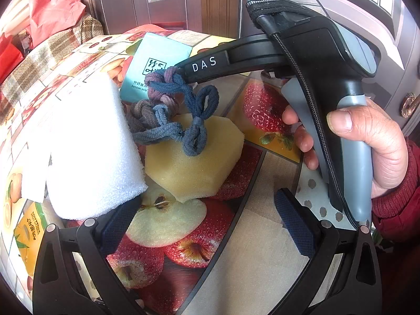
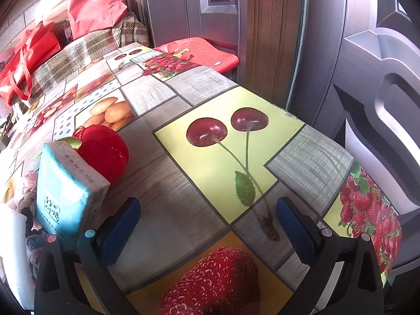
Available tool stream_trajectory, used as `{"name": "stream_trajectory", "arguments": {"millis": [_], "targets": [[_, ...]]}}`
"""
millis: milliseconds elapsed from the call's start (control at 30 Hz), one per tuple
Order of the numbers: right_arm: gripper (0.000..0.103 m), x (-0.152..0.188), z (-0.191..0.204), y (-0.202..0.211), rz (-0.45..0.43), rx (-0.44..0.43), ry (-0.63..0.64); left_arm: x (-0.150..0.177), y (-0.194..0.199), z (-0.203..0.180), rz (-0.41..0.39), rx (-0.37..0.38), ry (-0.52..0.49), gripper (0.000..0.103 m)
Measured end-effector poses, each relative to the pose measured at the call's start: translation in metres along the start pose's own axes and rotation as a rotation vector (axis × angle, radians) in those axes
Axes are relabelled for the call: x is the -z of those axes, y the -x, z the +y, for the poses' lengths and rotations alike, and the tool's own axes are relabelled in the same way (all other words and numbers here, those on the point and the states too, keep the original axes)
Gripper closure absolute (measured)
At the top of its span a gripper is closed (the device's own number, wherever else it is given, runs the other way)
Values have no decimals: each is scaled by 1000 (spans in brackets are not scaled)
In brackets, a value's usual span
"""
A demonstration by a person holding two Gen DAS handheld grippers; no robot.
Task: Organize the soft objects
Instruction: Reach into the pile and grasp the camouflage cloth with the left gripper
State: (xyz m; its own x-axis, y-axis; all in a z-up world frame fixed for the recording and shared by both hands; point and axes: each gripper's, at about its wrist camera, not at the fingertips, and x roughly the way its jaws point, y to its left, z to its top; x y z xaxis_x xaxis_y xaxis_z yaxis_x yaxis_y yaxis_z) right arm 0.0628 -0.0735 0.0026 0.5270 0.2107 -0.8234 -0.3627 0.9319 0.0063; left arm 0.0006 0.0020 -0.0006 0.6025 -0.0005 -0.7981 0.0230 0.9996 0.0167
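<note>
In the left wrist view, a white foam block (image 1: 86, 152) leans on a yellow sponge (image 1: 199, 157), with a knotted blue-and-purple rope (image 1: 173, 113) lying across both. A teal tissue pack (image 1: 155, 63) sits behind them. My left gripper (image 1: 207, 225) is open and empty just in front of the sponge. My right gripper reaches in from the right, its finger (image 1: 204, 65) touching the rope's top. In the right wrist view, my right gripper (image 2: 207, 223) is open and empty, with the tissue pack (image 2: 68, 191) and a red plush apple (image 2: 105, 152) to its left.
The table wears a fruit-print cloth (image 2: 223, 162); its far and right edges fall off near a dark wooden door (image 2: 341, 52). Red bags (image 2: 92, 8) and a checked cloth (image 2: 86, 47) are piled at the back left. A yellow packet (image 1: 29, 233) lies at the left.
</note>
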Motion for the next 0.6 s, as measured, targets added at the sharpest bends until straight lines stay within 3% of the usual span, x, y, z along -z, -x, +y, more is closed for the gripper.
{"name": "stream_trajectory", "arguments": {"millis": [600], "targets": [[0, 0, -1, -2, -1, -7, -5, 0, 0, 0, 0, 0, 0, 1]]}}
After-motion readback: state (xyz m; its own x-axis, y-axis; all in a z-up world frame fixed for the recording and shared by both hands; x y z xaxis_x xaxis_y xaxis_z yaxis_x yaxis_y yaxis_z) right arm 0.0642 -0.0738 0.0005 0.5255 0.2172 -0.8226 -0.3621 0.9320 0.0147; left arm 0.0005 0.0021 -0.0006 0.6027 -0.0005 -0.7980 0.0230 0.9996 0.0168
